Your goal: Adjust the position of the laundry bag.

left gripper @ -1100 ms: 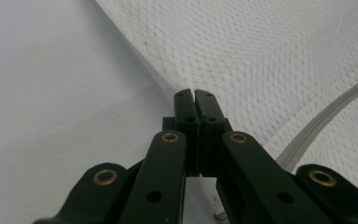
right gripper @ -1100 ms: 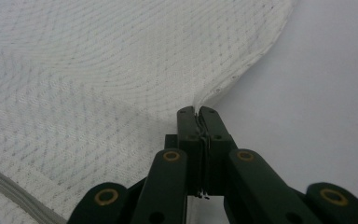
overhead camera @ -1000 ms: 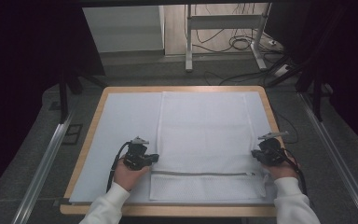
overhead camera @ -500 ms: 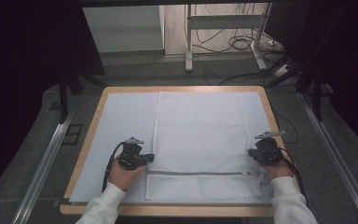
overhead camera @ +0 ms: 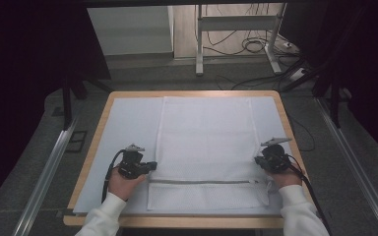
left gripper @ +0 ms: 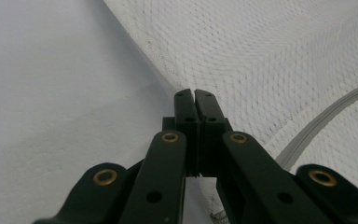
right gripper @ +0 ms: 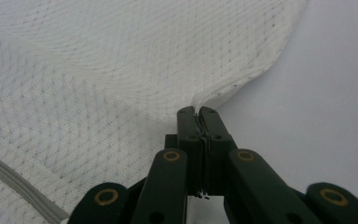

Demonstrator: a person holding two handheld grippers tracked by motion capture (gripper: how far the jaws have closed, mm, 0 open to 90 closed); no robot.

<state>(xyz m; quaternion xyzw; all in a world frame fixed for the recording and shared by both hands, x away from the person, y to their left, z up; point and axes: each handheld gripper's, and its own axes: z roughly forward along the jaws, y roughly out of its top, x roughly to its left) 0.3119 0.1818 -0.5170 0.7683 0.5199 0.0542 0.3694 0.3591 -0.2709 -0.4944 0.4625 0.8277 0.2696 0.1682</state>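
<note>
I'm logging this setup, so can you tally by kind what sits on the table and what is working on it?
White mesh bag with a zipper: 1
Pale mat under it: 1
Wooden table: 1
Black grippers, left gripper and right gripper, each shut on a side edge of the bag: 2
Total: 5

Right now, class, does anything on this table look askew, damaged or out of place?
Nothing stands out. The white mesh bag lies flat and square on the table, zipper straight; the left gripper and right gripper pinch its side edges.
</note>
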